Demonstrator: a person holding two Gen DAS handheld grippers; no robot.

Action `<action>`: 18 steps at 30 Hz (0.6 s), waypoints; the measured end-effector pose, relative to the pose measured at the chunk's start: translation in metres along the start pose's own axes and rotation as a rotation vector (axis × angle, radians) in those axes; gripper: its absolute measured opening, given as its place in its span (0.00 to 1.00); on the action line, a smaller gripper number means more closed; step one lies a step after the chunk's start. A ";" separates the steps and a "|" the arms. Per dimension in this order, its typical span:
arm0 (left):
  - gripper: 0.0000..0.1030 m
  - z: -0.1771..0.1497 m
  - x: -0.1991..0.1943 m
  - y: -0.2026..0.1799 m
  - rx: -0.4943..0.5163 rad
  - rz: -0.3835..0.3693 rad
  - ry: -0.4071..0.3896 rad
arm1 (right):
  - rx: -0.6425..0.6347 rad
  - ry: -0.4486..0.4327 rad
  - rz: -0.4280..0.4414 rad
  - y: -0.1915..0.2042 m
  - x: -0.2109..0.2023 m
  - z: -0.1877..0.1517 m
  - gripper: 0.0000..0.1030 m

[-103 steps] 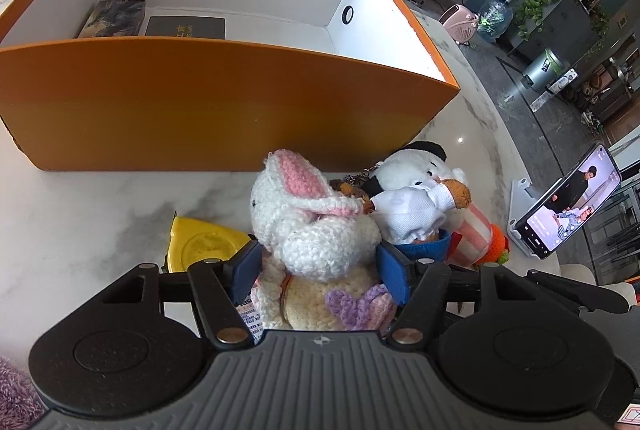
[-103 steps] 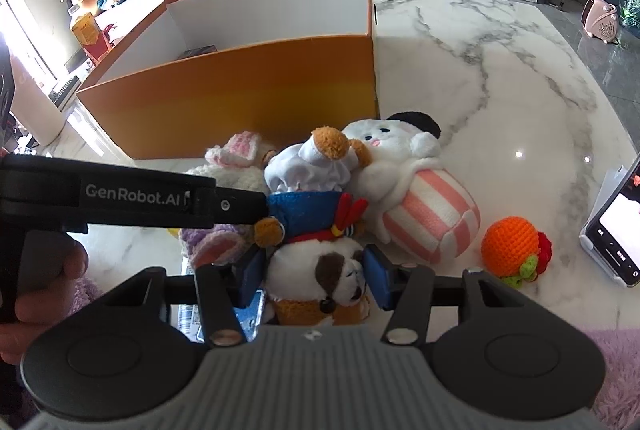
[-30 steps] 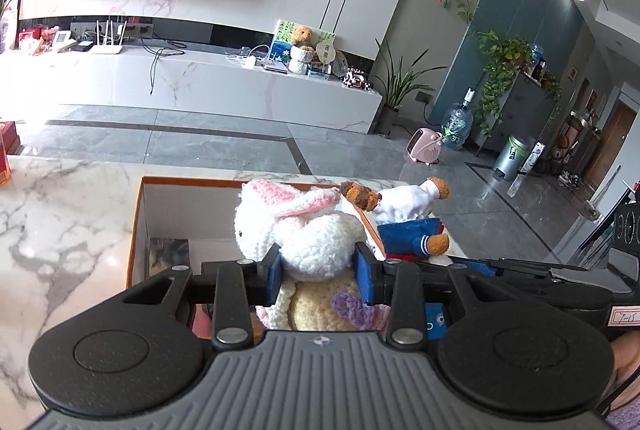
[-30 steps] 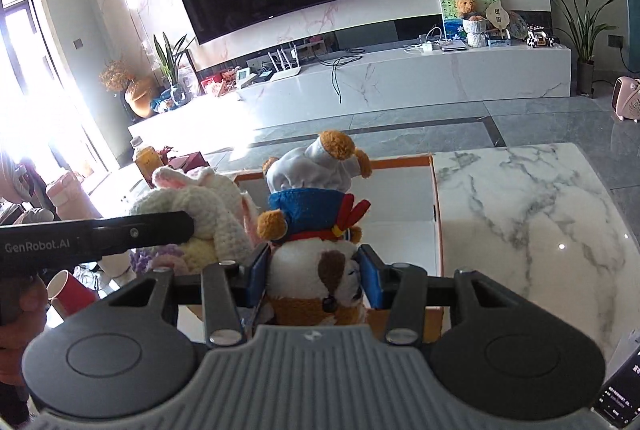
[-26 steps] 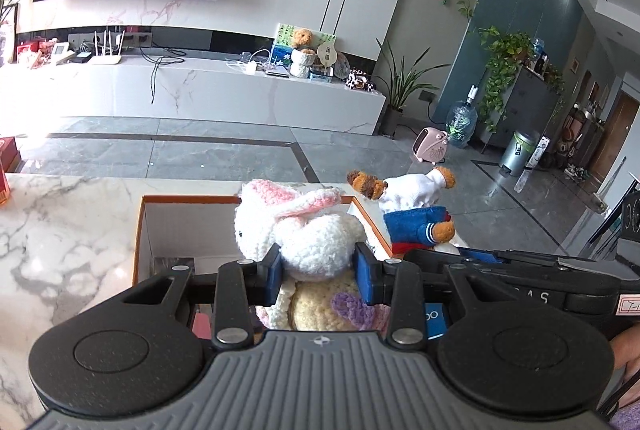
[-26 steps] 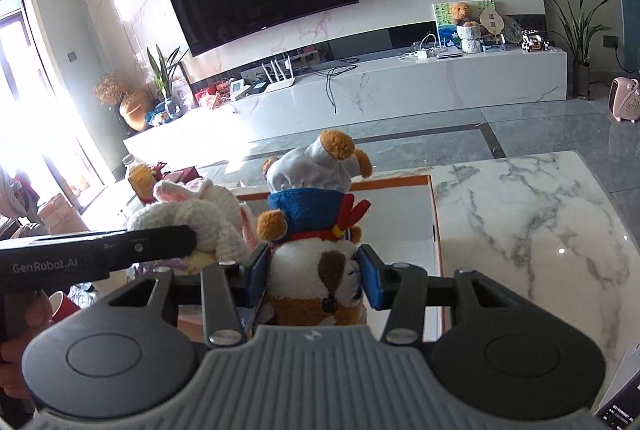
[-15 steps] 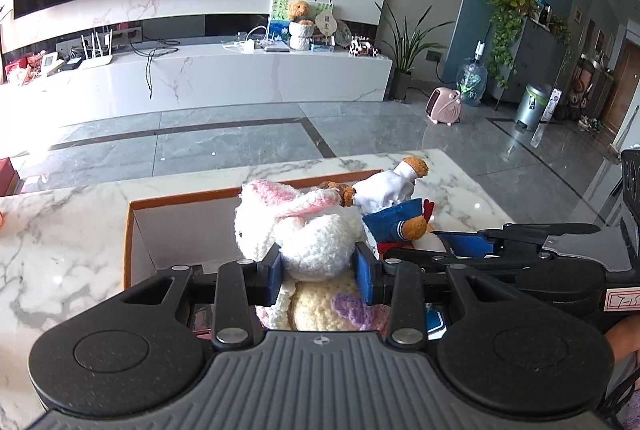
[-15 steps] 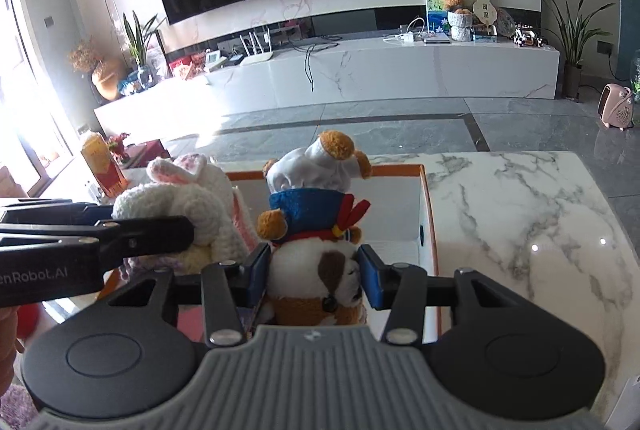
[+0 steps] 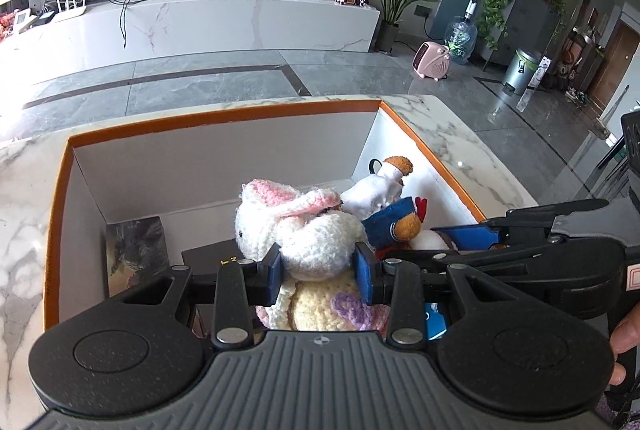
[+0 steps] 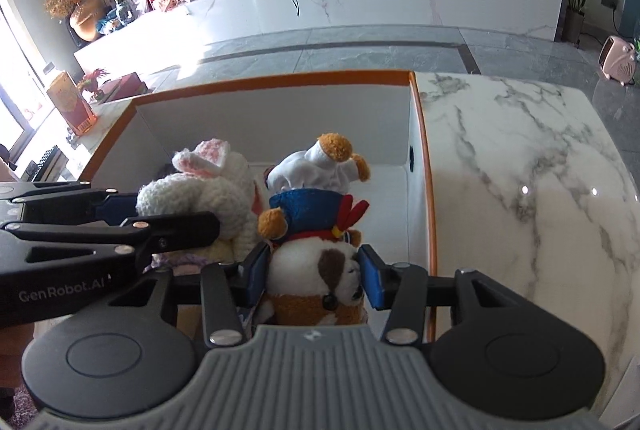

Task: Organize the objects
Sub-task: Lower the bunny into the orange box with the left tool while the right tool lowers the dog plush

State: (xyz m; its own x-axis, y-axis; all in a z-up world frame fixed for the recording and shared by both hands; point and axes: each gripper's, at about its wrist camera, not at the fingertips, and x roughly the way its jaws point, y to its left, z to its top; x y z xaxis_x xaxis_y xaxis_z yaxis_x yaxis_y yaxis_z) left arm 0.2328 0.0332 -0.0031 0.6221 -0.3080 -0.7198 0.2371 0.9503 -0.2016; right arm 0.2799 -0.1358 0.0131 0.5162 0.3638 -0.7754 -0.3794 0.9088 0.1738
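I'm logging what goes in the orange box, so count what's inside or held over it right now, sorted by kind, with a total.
Plush toys, held over the box: 2, a crocheted bunny in the left gripper and a toy dog in the right gripper.
Flat book-like items on the box floor: 2, a patterned one and a black one.
Total: 4

Left tongs (image 9: 319,267) angled down, blue pads pressed on both sides of a soft toy, holding it. Right tongs (image 10: 313,275) likewise tilted down, pads clamped on another toy. Tongs side by side: right at 3 o'clock in left view, left at 9 o'clock in right view. Fingers (image 9: 624,334) at 4 o'clock edge.
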 end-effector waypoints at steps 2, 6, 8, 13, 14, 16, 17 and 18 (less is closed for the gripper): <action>0.41 -0.001 0.003 0.001 -0.010 -0.020 0.005 | -0.004 0.019 -0.012 0.000 0.000 0.004 0.49; 0.41 -0.003 0.010 0.012 -0.065 -0.072 0.039 | -0.028 0.046 -0.023 0.000 0.001 0.007 0.49; 0.41 -0.004 0.012 0.016 -0.083 -0.081 0.044 | -0.035 0.055 -0.020 0.002 0.000 0.008 0.49; 0.42 -0.004 0.015 0.021 -0.111 -0.110 0.060 | -0.056 0.068 -0.035 0.004 -0.001 0.009 0.49; 0.42 -0.004 0.016 0.023 -0.120 -0.117 0.063 | -0.053 0.073 -0.032 0.003 -0.001 0.010 0.49; 0.41 -0.004 0.018 0.023 -0.124 -0.131 0.076 | -0.042 0.086 -0.025 0.002 0.000 0.012 0.49; 0.41 -0.004 0.018 0.022 -0.112 -0.134 0.083 | -0.033 0.090 -0.020 0.001 -0.001 0.013 0.50; 0.42 -0.005 0.018 0.020 -0.095 -0.133 0.085 | -0.025 0.093 -0.015 0.000 -0.001 0.014 0.50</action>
State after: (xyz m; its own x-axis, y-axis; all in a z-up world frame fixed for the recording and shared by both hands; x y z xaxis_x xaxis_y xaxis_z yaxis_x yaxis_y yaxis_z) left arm 0.2457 0.0467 -0.0235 0.5234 -0.4303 -0.7355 0.2393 0.9026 -0.3578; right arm 0.2903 -0.1335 0.0228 0.4488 0.3280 -0.8313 -0.3918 0.9083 0.1469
